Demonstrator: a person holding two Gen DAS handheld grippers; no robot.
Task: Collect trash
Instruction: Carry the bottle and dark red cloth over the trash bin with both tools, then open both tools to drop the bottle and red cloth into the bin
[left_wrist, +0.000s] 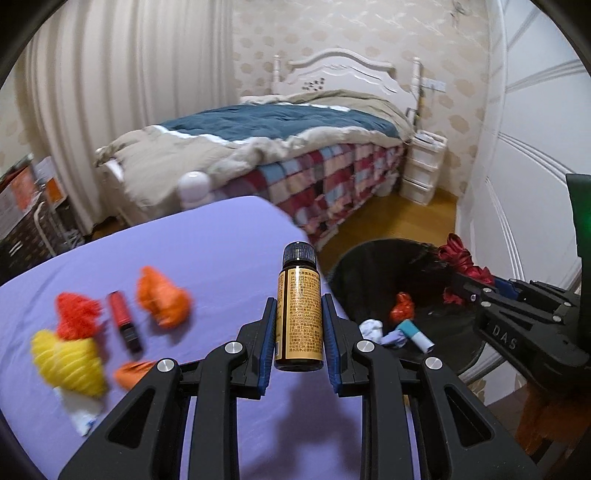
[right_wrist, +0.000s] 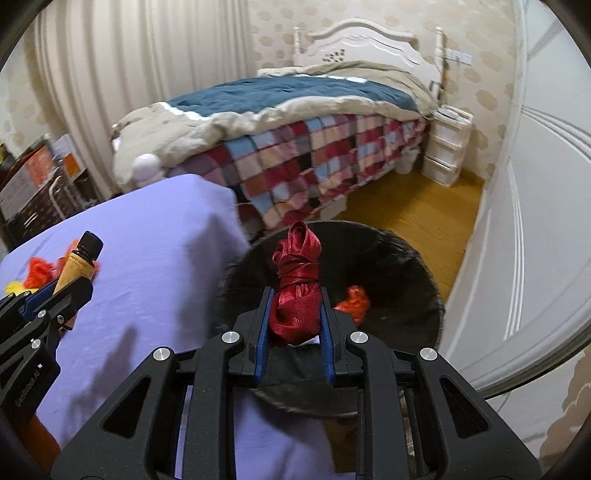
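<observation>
Presently, as I read the two wrist feeds:

1. My left gripper (left_wrist: 299, 332): jaws clenched on a small brown bottle (left_wrist: 298, 314) with a black cap and gold label. It is held at the lower body with the cap pointing away from the camera, so most of the bottle sticks out ahead of the jaws. It hangs over the tabletop's edge, with the bin at about 2 o'clock of it.

2. My right gripper (right_wrist: 293, 314): jaws clenched on a bundle of red ribbon (right_wrist: 297, 284), pinched around its lower half with the loops standing up at 12 o'clock. It sits directly over the mouth of the bin; I judge it is there to be dropped.

3. Black trash bin (left_wrist: 354, 258): on the floor just beside the tabletop, lined with a dark bag. Already inside: an orange-red crumple (left_wrist: 402, 306), white and pale wads (left_wrist: 371, 326), and a teal-and-white tube (left_wrist: 417, 334).

4. Purple tabletop (left_wrist: 184, 251): trash not yet collected lies at 9 o'clock of the left jaws: an orange wad (left_wrist: 162, 297), a red frilly piece (left_wrist: 77, 314), a red lipstick-like tube (left_wrist: 125, 320), a yellow ribbed piece (left_wrist: 68, 363), white paper (left_wrist: 83, 415) and a second orange scrap (left_wrist: 133, 371).

5. Background: bed (left_wrist: 295, 147) with blue quilt and chequered cover, white drawers (left_wrist: 421, 166).

Judgement: both loads are ready for release, ribbon first; the bottle needs more travel toward 2 o'clock.
</observation>
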